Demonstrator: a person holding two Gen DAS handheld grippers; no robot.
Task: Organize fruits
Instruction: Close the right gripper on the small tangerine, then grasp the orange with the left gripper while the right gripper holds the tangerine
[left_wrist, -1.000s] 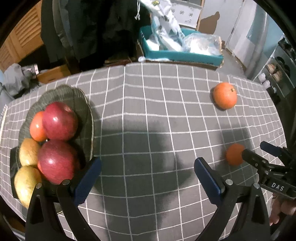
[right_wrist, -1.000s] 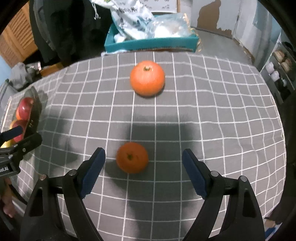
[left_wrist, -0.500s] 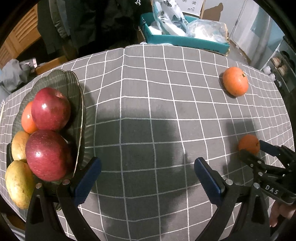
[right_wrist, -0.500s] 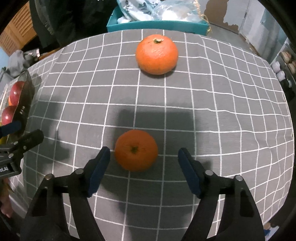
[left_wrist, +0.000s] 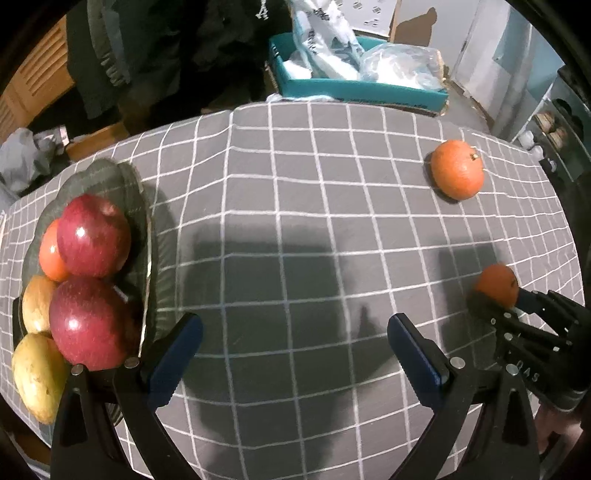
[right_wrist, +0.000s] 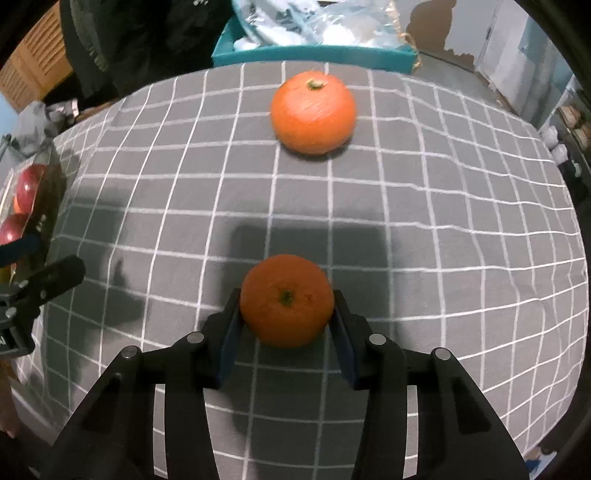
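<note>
Low in the centre of the right wrist view, the right gripper (right_wrist: 287, 308) pinches the small orange (right_wrist: 287, 300), its blue pads pressed against both flanks of the fruit, which sits on the grey checked tablecloth (right_wrist: 443, 206). Higher in that frame, well apart, lies the larger orange (right_wrist: 313, 112) with its stem up. At the top edge stands a teal box (right_wrist: 314, 55) stuffed with plastic bags.

From the left wrist view, the left gripper (left_wrist: 294, 341) hangs spread wide over bare cloth, holding nothing. At the left edge of that frame a dark green bowl (left_wrist: 107, 177) carries two red apples (left_wrist: 92, 236), an orange-coloured fruit (left_wrist: 51, 254) and yellowish fruits (left_wrist: 35, 369). At the lower right the other gripper's black body bears white letters, blurred, seemingly "AS".
</note>
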